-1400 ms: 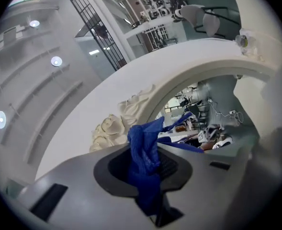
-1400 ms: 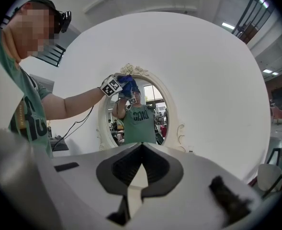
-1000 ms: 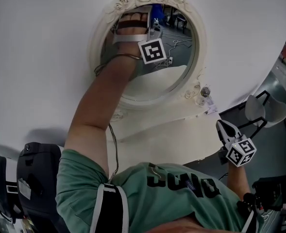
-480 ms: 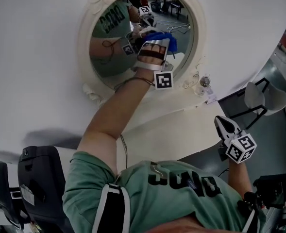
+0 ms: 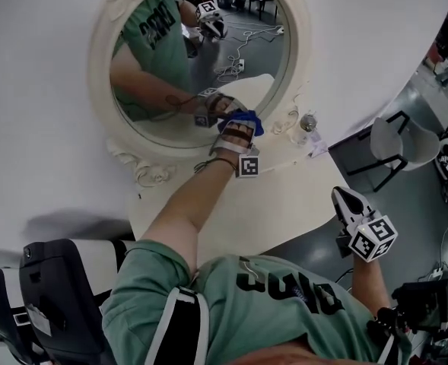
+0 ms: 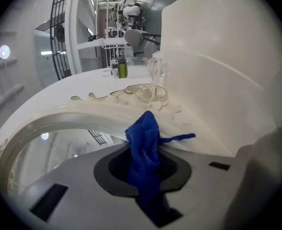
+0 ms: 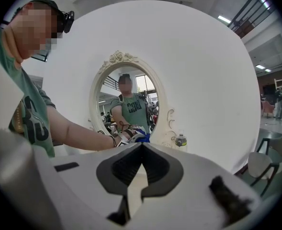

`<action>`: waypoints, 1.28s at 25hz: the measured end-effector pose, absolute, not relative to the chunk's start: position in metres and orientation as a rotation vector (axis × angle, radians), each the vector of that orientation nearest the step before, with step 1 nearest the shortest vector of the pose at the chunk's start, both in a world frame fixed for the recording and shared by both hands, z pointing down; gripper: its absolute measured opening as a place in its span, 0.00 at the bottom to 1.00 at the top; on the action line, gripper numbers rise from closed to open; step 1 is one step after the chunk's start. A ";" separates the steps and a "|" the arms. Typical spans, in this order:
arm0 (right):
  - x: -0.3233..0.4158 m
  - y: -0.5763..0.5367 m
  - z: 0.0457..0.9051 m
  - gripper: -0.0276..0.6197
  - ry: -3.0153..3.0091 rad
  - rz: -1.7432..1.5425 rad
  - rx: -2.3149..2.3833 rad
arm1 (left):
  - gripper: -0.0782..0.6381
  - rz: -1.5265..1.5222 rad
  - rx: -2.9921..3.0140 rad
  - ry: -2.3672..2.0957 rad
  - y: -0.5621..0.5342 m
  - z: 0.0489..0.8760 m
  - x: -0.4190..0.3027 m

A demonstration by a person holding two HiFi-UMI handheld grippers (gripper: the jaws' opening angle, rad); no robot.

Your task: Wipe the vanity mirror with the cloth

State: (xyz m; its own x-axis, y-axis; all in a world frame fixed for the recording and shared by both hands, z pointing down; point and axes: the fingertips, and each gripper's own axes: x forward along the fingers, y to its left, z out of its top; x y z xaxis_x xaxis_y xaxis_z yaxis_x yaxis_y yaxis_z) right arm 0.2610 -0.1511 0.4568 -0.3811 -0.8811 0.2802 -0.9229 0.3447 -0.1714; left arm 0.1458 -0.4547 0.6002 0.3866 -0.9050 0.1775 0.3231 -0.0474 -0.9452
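Note:
An oval vanity mirror (image 5: 231,48) in a cream ornate frame (image 5: 102,74) hangs on a white curved wall. My left gripper (image 5: 237,124) is shut on a blue cloth (image 5: 248,120) and rests at the mirror's lower right edge. From the left gripper view the cloth (image 6: 143,143) sticks out between the jaws, against the frame (image 6: 83,114), with glass (image 6: 59,145) to the lower left. My right gripper (image 5: 349,201) hangs low to the right, away from the mirror, shut and holding nothing. Its own view faces the mirror (image 7: 126,104) from a distance, over the closed gripper (image 7: 141,148).
A small clear bottle (image 5: 307,122) stands on the white vanity shelf (image 5: 284,196) just right of the mirror. A grey chair (image 5: 391,147) is on the floor at right. Dark equipment (image 5: 56,295) sits at the lower left.
My left gripper has swept the cloth down the glass from the top to the lower right rim. The right gripper has barely moved.

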 end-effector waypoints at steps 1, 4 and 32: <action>0.263 -0.149 0.456 0.05 -2.456 0.458 1.666 | 0.21 -1.101 -1.228 0.628 -0.455 0.600 0.146; 0.266 -0.145 0.453 0.05 -2.451 0.451 1.678 | 0.21 -1.136 -1.295 0.584 -0.451 0.605 0.149; 0.276 -0.139 0.411 0.05 -2.593 0.295 1.703 | 0.21 -0.728 -1.101 1.202 -0.445 0.109 0.055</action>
State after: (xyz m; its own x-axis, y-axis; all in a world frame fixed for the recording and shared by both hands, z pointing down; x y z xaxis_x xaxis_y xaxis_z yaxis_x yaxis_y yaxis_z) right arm 0.2759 -0.1386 0.4106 -0.4026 -0.9069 0.1243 -0.9116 0.3849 -0.1441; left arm 0.0553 -0.4455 0.1089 0.2483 -0.9022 -0.3527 -0.1050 0.3369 -0.9357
